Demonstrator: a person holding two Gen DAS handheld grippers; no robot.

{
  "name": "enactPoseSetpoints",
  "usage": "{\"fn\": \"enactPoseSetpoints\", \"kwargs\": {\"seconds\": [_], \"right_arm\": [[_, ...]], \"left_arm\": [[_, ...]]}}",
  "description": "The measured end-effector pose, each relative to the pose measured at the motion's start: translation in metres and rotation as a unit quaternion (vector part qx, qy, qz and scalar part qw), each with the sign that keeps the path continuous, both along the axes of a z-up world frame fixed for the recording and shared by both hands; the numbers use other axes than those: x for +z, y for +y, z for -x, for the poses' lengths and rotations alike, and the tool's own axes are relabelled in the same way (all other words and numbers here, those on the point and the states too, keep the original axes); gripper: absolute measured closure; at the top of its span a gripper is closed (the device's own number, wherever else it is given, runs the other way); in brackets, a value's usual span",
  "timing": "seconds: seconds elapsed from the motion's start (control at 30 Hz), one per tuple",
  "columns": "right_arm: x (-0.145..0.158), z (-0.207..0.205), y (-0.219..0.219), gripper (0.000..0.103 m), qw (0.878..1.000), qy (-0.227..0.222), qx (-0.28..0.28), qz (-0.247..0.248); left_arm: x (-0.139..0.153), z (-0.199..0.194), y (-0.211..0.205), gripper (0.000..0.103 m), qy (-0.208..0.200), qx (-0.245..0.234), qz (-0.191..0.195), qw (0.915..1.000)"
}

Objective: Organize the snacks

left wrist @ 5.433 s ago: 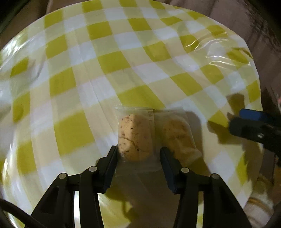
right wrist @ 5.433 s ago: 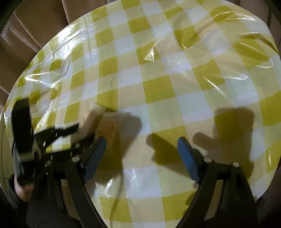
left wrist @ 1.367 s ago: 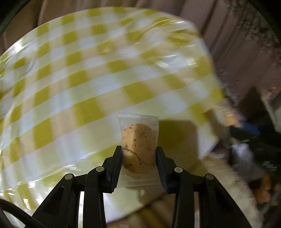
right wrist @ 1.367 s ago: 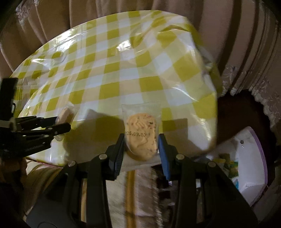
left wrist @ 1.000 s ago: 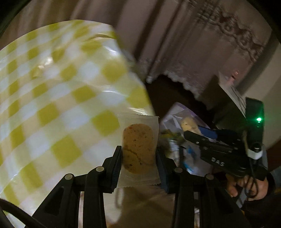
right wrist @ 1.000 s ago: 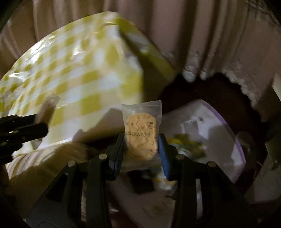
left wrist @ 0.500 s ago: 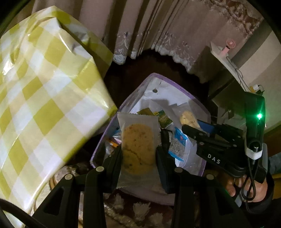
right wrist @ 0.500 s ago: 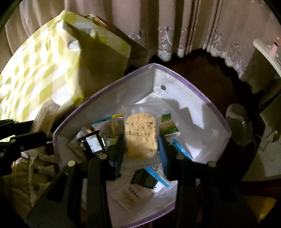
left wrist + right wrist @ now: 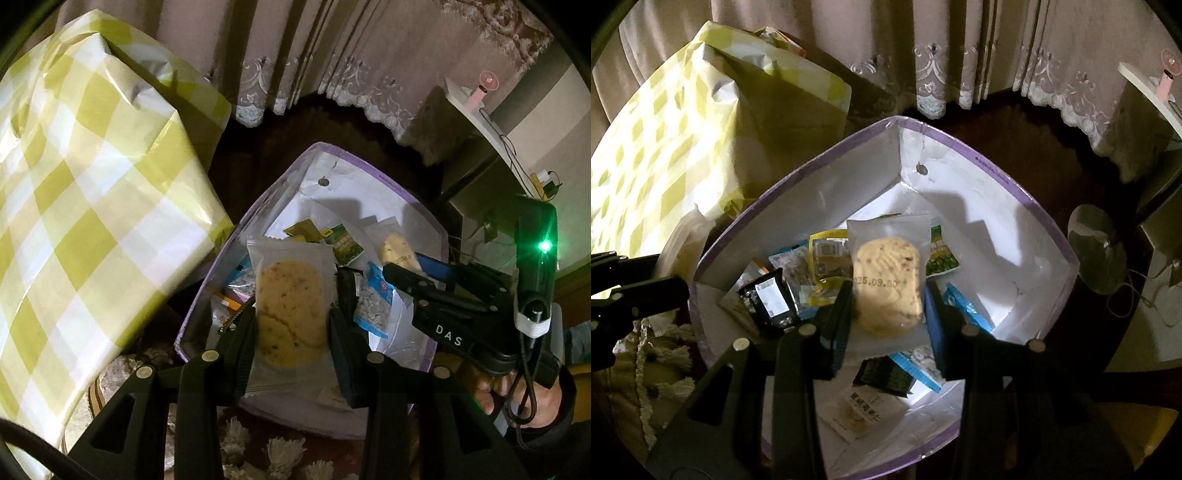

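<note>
Left wrist view: the left tongs [image 9: 291, 332] are clenched on a wrapped biscuit [image 9: 290, 314], the two pads pressing the clear wrapper from either side. The packet stands upright between them, held over the open box [image 9: 369, 177], a white container with a purple rim that fills the centre of the view. Inside the box, at 1 o'clock from the biscuit, lie a green packet [image 9: 345, 245] and a blue packet [image 9: 373, 295]. At 3 o'clock the right tongs [image 9: 400, 264] reach in over the box, carried by a hand [image 9: 517, 391] at 4 o'clock. The bench, covered by a yellow checked cloth [image 9: 85, 206], occupies 9 to 11 o'clock, with curtains [image 9: 332, 55] at 12 o'clock.

Right wrist view: the right tongs [image 9: 888, 314] are clenched on a second wrapped biscuit [image 9: 888, 284], whose wrapper bears a printed date. It is held above the middle of the box [image 9: 997, 173]. Beneath it lie a yellow packet [image 9: 827, 258] at 10 o'clock, a black packet [image 9: 768, 295] at 9 o'clock and a white packet [image 9: 864, 410] at 6 o'clock. The left tongs show as dark bars at the 9 o'clock edge, beside the box rim.
</note>
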State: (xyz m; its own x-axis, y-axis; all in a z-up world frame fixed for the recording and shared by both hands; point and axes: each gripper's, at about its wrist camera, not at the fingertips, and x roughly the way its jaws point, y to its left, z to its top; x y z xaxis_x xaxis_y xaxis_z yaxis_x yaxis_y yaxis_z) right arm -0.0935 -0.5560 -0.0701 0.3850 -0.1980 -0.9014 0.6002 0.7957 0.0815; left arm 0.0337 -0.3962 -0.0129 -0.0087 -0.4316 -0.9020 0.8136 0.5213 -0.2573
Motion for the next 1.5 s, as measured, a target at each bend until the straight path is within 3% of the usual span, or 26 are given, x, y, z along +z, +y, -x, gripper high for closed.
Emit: {"fn": "enactPoseSetpoints", "kwargs": {"seconds": [0.5,0.57,0.67,0.9,1.03,1.13,1.27,1.4,1.5], "right_arm": [[0.002,0.001,0.001,0.061,1.000,0.001,-0.003,0.000],[0.007,0.003,0.004,0.061,1.000,0.002,-0.004,0.003],[0.016,0.008,0.010,0.051,1.000,0.004,-0.003,0.010],[0.033,0.030,0.029,0.047,0.999,0.012,-0.016,0.028],[0.042,0.041,0.039,0.047,0.999,0.013,-0.019,0.039],[0.048,0.050,0.042,0.047,0.998,0.014,-0.027,0.048],[0.052,0.057,0.044,0.047,0.998,0.016,-0.032,0.056],[0.054,0.063,0.045,0.047,0.997,0.018,-0.036,0.058],[0.057,0.065,0.045,0.047,0.997,0.019,-0.037,0.064]], "left_arm": [[-0.005,0.002,-0.004,0.063,0.005,0.005,-0.005,1.0000],[-0.003,0.002,-0.001,0.057,0.012,0.012,-0.004,0.9998],[0.002,0.010,0.003,0.040,0.021,0.018,0.004,0.9996],[0.019,0.053,0.035,0.039,0.012,0.048,0.005,0.9988],[0.026,0.066,0.060,0.027,0.003,0.079,0.003,0.9968],[0.030,0.069,0.075,0.025,-0.018,0.106,-0.007,0.9942],[0.026,0.069,0.088,0.019,0.021,0.113,0.020,0.9931],[0.027,0.077,0.084,0.018,-0.009,0.111,-0.003,0.9938],[0.021,0.073,0.082,0.017,0.014,0.112,0.000,0.9936]]}}
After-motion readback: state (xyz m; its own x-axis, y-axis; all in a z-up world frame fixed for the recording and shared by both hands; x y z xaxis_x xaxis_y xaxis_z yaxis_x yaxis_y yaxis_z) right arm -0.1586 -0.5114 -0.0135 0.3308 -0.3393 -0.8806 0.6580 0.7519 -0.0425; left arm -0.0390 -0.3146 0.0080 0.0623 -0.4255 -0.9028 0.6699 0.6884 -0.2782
